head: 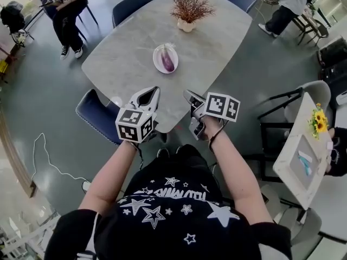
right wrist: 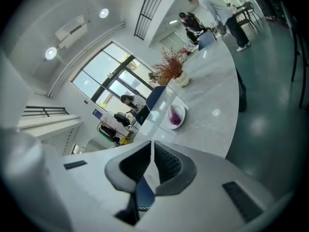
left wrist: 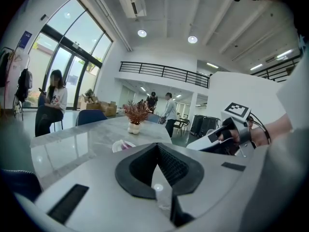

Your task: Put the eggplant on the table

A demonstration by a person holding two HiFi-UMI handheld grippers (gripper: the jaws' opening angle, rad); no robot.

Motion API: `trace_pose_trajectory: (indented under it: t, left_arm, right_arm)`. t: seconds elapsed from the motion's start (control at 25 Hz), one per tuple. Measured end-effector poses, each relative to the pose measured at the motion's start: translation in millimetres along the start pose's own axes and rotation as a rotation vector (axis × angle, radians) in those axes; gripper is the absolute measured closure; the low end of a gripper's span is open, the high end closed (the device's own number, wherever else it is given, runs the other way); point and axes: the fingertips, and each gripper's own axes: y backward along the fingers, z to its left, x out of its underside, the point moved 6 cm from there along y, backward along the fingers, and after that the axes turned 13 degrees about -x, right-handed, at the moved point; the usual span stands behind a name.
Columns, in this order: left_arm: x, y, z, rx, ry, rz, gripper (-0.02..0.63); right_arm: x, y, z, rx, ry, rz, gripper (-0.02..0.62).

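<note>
A purple eggplant [head: 168, 62] lies on a small white plate [head: 159, 53] near the middle of the grey marble table [head: 130, 53]. Both grippers hover over the table's near edge, well short of the plate. My left gripper [head: 156, 90] is shut with nothing between its jaws, and my right gripper [head: 187, 93] beside it is likewise shut and empty. The left gripper view shows the plate [left wrist: 123, 145] low on the table beyond the jaws [left wrist: 157, 144]. In the right gripper view the eggplant [right wrist: 174, 117] sits on the plate [right wrist: 179, 110] past the closed jaws [right wrist: 152, 142].
A vase of dried branches [head: 188, 10] stands at the table's far end. Dark blue chairs [head: 96, 112] [head: 131, 4] ring the table. One person sits at the far left [head: 68, 7], another at the far right [head: 284, 4]. A side table with sunflowers [head: 301, 150] stands to the right.
</note>
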Motion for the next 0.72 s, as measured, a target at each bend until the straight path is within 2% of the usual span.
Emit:
trace_pose_trajectory:
  t: [0.12,0.2,0.48,0.72]
  left_arm:
    - [1,3,-14,0.014,-0.007,-0.004,0.598]
    - [1,6,-23,0.016,-0.005,-0.008,0.598]
    - [12,29,-59,0.016,-0.004,-0.005,0.598]
    - [26,67,-112,0.020,-0.015,-0.012,0.599]
  right_arm:
    - [-5,13,11,0.004,0.108,-0.012,0.571]
    - [-5,20,17,0.001,0.143,-0.015,0.571]
    - [23,58,27,0.015,0.191,-0.010,0.571]
    - [60,117,32,0.018,0.248,-0.009,0.571]
